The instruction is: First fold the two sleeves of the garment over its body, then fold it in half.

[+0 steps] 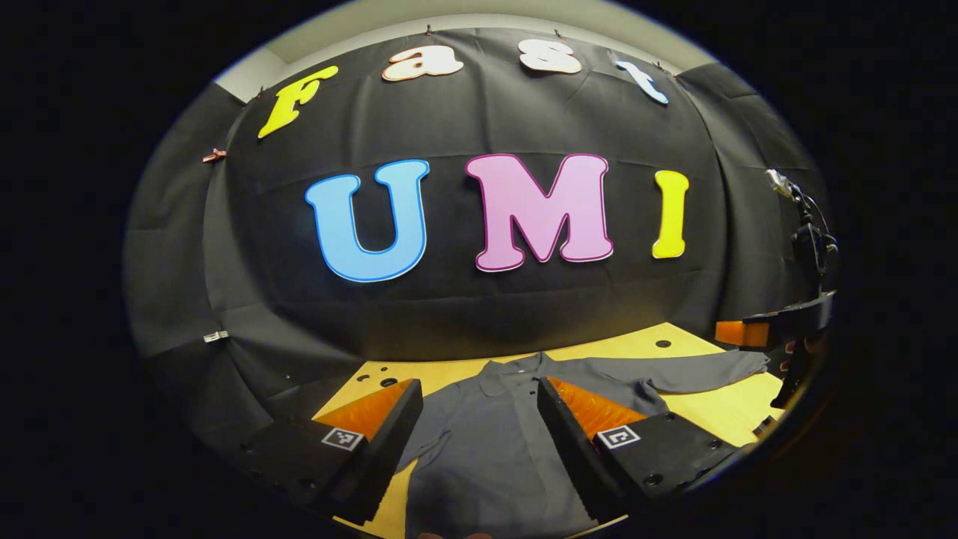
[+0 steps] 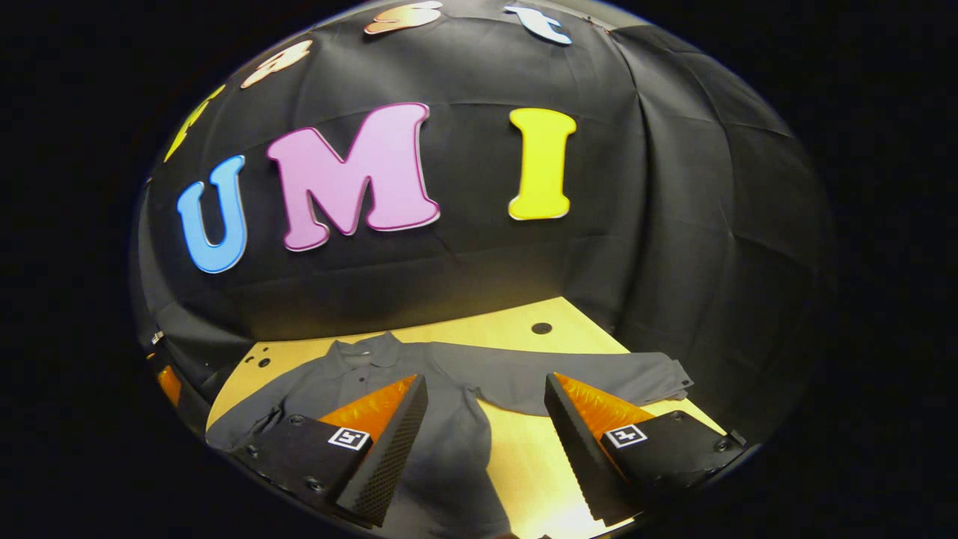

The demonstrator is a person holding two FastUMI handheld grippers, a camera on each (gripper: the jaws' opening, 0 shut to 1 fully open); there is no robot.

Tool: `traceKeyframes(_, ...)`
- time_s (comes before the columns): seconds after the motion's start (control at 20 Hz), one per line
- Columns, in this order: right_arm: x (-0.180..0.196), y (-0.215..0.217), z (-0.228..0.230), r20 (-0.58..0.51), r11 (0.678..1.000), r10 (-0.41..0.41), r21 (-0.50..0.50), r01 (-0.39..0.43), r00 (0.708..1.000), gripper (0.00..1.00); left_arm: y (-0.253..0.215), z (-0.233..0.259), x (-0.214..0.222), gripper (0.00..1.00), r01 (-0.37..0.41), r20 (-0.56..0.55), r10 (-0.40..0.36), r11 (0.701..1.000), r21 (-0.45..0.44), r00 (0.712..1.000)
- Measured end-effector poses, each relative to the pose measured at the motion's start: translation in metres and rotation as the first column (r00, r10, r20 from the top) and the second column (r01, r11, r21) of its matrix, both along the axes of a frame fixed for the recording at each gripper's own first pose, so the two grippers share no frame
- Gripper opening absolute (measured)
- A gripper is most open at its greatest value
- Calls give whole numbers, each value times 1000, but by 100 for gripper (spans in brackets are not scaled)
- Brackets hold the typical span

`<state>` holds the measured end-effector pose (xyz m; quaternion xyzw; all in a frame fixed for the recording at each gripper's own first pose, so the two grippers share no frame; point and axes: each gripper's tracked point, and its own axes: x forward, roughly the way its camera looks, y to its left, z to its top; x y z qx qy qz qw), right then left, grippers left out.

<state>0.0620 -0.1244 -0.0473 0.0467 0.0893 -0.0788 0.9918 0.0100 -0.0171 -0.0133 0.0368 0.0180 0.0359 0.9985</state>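
Observation:
A grey long-sleeved shirt [image 1: 486,442] lies flat on the wooden table [image 1: 718,408], collar toward the back wall. One sleeve [image 1: 696,370] stretches out to the right; in the right gripper view this sleeve [image 2: 584,378] runs across to its cuff. My left gripper [image 1: 479,404] hovers open above the shirt's body, nothing between its fingers. My right gripper [image 2: 486,397] is open above the shirt's side, where the sleeve [image 2: 584,378] begins. The right gripper also appears at the far right edge of the left gripper view [image 1: 778,333], near the cuff.
The table [image 2: 524,449] has small round holes near its back edge, one [image 2: 541,328] behind the outstretched sleeve. The booth's black cloth wall stands close behind the table. A cable and mount [image 1: 812,239] hang at the right.

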Motion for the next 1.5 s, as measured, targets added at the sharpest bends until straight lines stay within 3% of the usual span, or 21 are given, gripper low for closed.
traceKeyframes(0.2,20,-63,-30,-82,993,-111,-36,108,990,98,10,-5,9,97,-55,-15,55,997,-47,998)
traceKeyframes(0.4,43,-117,-59,-141,984,-177,-50,171,974,98,31,-9,11,97,-150,-39,149,988,-34,988)
traceKeyframes(0.7,83,-183,-110,-238,966,-246,13,257,939,98,43,-25,10,97,-253,-78,249,966,-49,965)
traceKeyframes(0.85,88,-226,-126,-278,943,-312,26,332,908,98,49,-33,12,98,-285,-93,278,956,-66,956)
traceKeyframes(0.95,89,-257,-136,-296,911,-384,36,412,875,99,54,-37,12,98,-304,-98,298,951,-54,950)
traceKeyframes(1.2,94,-315,-159,-355,847,-473,69,527,806,99,57,-50,17,98,-306,-144,297,951,-46,944)
traceKeyframes(1.35,95,-334,-175,-388,823,-494,80,562,778,99,57,-48,21,98,-302,-144,295,953,-27,944)
traceKeyframes(1.5,105,-343,-190,-421,819,-481,96,565,769,98,50,-53,22,98,-290,-157,285,957,-15,946)
